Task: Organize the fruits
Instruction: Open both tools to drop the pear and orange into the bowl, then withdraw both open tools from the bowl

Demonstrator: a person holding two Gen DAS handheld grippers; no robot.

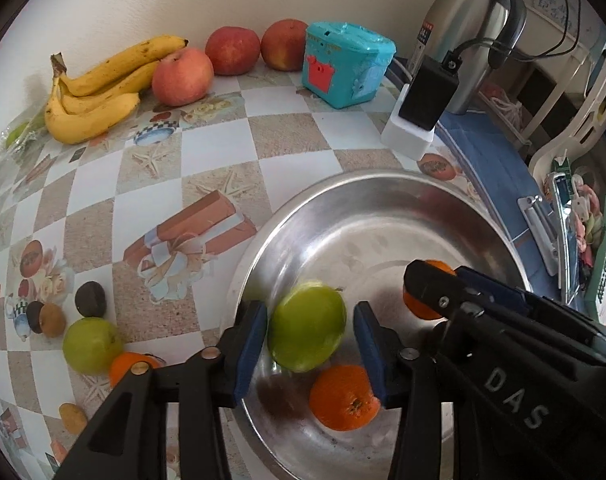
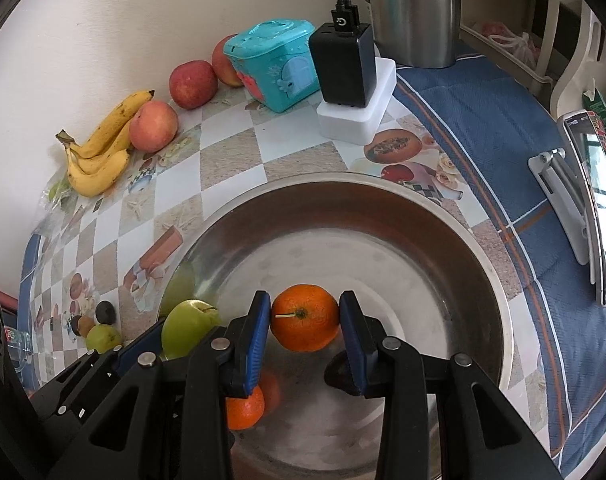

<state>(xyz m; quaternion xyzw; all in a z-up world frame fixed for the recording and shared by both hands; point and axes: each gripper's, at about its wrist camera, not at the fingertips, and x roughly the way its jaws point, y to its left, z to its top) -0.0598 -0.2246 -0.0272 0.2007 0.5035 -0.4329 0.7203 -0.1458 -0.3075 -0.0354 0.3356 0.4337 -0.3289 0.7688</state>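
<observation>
A steel bowl (image 1: 383, 192) (image 2: 483, 248) sits on the checkered tablecloth. My left gripper (image 1: 310, 338) hangs over its left side with a green apple (image 1: 307, 328) between the blue pads; the apple is blurred and a gap shows on its right side. An orange (image 1: 343, 398) lies in the bowl below it. My right gripper (image 2: 305, 318) is shut on another orange (image 2: 304, 317) over the bowl's middle. The green apple (image 2: 187, 326) and the lower orange (image 2: 243, 408) also show in the right wrist view.
Bananas (image 1: 95, 84), three red apples (image 1: 182, 76) and a teal box (image 1: 345, 64) stand along the wall. A green apple (image 1: 90, 344), an orange (image 1: 127, 366) and small dark fruits (image 1: 89, 299) lie left of the bowl. A black charger (image 2: 343, 64), a steel kettle (image 2: 415, 12) and a phone on a stand (image 2: 591, 208) are at the right.
</observation>
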